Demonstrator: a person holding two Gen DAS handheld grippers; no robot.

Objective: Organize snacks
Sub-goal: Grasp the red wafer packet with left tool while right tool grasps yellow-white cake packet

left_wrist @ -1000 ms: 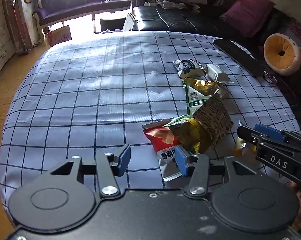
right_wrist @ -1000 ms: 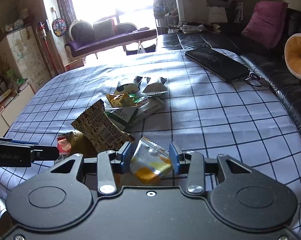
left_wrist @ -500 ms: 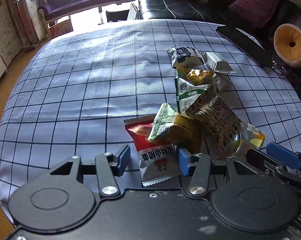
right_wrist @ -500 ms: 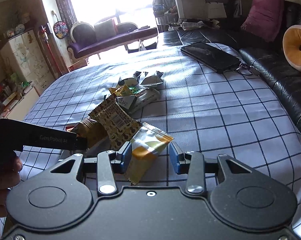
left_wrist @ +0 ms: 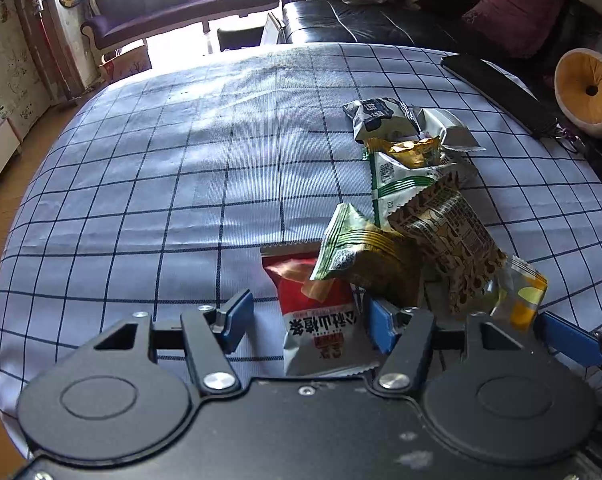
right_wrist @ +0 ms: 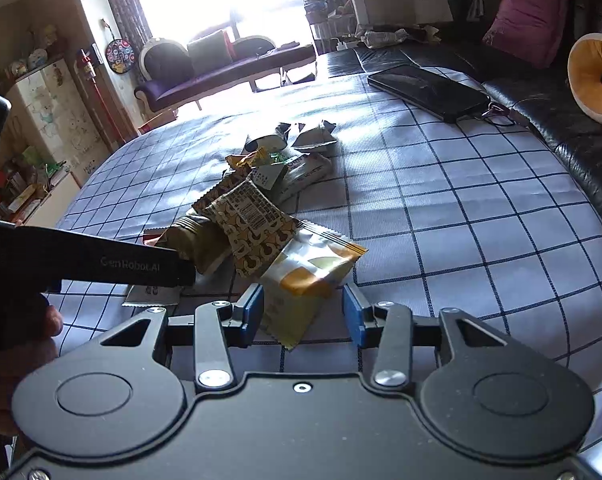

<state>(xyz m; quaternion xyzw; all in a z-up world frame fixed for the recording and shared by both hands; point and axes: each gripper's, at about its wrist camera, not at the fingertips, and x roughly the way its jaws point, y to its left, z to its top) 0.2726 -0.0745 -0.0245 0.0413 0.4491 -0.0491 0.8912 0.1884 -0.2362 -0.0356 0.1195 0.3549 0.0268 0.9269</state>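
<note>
The snacks lie in a loose line on a surface (left_wrist: pixel 149 184) covered with a pale blue cloth checked in dark lines, and the brown patterned packet (left_wrist: pixel 453 248) near the middle of that line serves as the landmark. Just on the near side of it, overlapping its edge, sits an olive-green and gold packet (left_wrist: pixel 361 256), which in turn lies over the top of a red and silver packet (left_wrist: pixel 321 320). The left tool (left_wrist: pixel 305 316) is spread wide with the red and silver packet lying between its blue fingers (left_wrist: pixel 237 316); neither pad presses on it, and the right-hand pad sits close against the olive-green packet. On the other near side of the brown packet, touching its corner, is a yellow and white packet (right_wrist: pixel 309 272). The right tool (right_wrist: pixel 305 314) is also open, its blue pads (right_wrist: pixel 355 316) standing on either side of the yellow and white packet's lower end without closing on it. Beyond the brown packet lie a green and white packet (left_wrist: pixel 397 184), a small gold wrapper (left_wrist: pixel 409 148), then a black and white packet (left_wrist: pixel 381 118) and a silver one (left_wrist: pixel 445 130) side by side. Well beyond and to the right of the brown packet, a dark flat device (right_wrist: pixel 429 90) rests at the cloth's edge beside a black leather sofa (right_wrist: pixel 561 120).
</note>
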